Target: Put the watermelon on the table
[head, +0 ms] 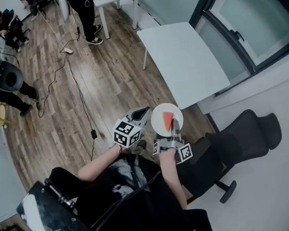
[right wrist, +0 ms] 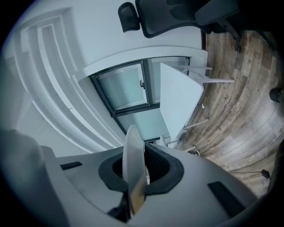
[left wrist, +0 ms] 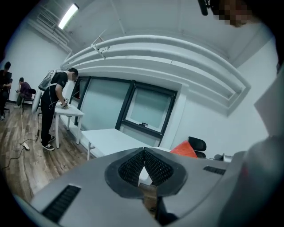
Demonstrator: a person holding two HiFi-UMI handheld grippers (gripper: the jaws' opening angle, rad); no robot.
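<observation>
Over the floor [head: 107,80], just short of the table's [head: 185,60] near corner, the right gripper [head: 174,129] holds a plate [head: 159,119] by its near rim. The plate is white and round, and it is clear of the table. In the right gripper view the plate [right wrist: 132,153] shows edge-on, and the right gripper's [right wrist: 136,174] jaws are closed on it, one pad on each face.

The watermelon [head: 168,119], a red wedge, lies on the plate at about its middle, reaching toward the gripped rim. It is not on the table. The left gripper view shows it [left wrist: 183,149] as a red point past the jaws, to the right.

The left gripper [head: 143,113] is just beside the plate's left rim. Its [left wrist: 144,165] jaws meet at the tips with nothing between the pads.

The table top [left wrist: 111,137] is bare white, and its far edge runs along the window wall. A black chair [head: 240,138] stands to the right of the grippers, near the table's near corner.
</observation>
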